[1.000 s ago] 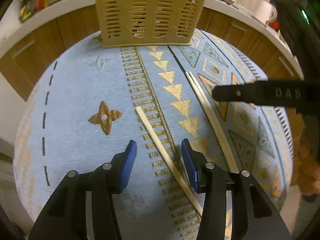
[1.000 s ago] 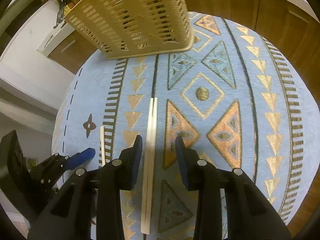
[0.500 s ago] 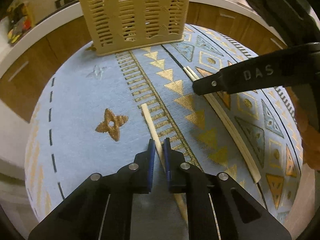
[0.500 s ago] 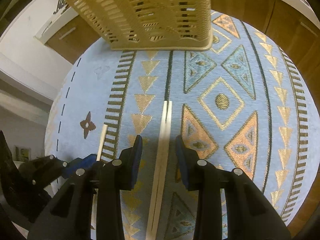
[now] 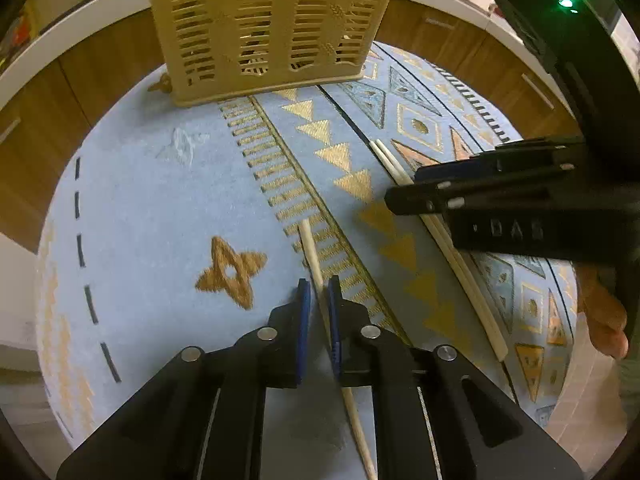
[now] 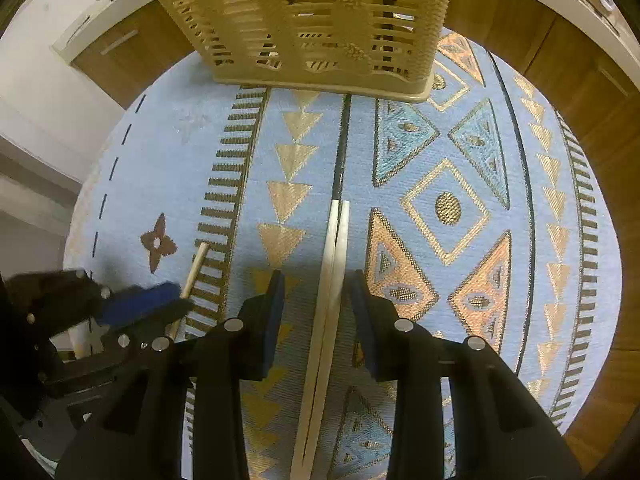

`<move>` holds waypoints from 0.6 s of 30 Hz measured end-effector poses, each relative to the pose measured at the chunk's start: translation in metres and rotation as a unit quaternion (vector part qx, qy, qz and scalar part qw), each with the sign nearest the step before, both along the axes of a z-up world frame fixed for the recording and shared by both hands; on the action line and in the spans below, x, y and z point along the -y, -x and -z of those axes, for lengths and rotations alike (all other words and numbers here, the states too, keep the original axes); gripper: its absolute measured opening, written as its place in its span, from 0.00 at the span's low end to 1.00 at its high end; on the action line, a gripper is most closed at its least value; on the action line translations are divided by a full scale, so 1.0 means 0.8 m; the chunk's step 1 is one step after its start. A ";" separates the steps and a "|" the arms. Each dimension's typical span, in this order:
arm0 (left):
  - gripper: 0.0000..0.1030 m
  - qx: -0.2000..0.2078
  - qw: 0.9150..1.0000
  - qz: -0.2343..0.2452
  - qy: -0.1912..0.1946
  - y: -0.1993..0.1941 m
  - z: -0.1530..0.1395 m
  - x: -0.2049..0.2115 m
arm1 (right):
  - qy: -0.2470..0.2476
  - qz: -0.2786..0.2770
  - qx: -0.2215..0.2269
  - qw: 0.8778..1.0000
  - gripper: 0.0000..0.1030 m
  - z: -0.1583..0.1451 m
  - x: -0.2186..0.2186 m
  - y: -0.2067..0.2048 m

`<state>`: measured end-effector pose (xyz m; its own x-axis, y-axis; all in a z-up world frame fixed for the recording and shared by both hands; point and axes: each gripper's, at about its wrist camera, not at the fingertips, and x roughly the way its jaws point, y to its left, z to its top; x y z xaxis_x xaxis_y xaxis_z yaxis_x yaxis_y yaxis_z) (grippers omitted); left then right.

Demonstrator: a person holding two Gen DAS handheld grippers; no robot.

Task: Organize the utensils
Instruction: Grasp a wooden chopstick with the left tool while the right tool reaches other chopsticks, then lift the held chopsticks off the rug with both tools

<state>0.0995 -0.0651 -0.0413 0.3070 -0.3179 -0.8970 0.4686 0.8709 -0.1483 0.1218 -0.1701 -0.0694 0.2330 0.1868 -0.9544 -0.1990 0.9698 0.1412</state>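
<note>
Single wooden chopstick lies on the patterned blue cloth, near a gold four-point motif. Left gripper points steeply down at it; its blue pads are clamped on the stick, jaws easing apart slightly, stick between them. Just right of it, a pale chopstick pair lies side by side on the cloth, touching along its length. Right gripper straddles the pair, jaws apart, pads clear of it on both sides. Beige slotted utensil basket stands upright at the far edge of the cloth, well apart from both. Wooden cabinets beyond.
</note>
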 end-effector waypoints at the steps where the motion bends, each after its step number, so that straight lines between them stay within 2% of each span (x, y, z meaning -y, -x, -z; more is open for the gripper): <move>1: 0.10 -0.002 1.000 0.001 -0.002 -0.005 0.002 0.004 | 0.004 -0.001 0.000 1.000 0.30 0.000 -0.002 0.000; 13: 0.15 -0.015 0.998 0.022 -0.056 -0.033 0.006 0.042 | 0.004 -0.001 -0.022 1.000 0.30 -0.001 0.001 -0.012; 18: 0.31 -0.017 0.996 0.032 -0.079 -0.032 0.009 0.067 | 0.020 -0.005 -0.011 1.000 0.22 0.000 -0.008 -0.010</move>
